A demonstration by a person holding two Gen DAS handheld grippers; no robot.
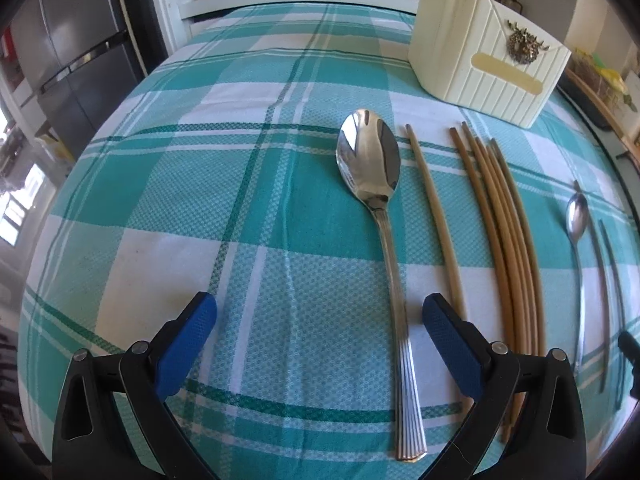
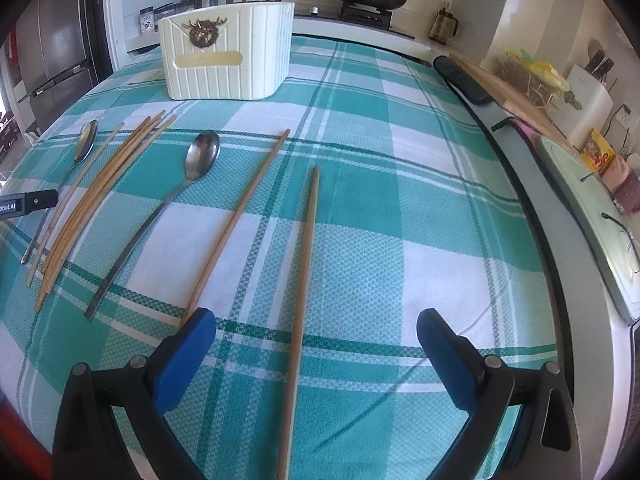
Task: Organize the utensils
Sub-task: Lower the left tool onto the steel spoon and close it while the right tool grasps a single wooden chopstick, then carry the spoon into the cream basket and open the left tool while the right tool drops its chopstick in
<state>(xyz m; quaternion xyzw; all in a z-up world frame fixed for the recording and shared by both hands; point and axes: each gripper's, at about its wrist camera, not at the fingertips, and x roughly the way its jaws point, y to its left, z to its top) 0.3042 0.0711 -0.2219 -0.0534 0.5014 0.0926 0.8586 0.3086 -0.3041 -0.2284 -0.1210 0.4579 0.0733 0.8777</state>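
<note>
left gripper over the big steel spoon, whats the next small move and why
Probably lower and close on the handle. The left gripper is open, its blue pads either side of the large shiny steel spoon, which lies flat on the teal checked tablecloth. The cream ribbed utensil holder stands beyond. The right gripper is open too.

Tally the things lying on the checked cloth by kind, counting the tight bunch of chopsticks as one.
Spoons: 2
Single chopsticks: 3
Bunch of chopsticks: 1
Box: 1
Total: 7
</note>
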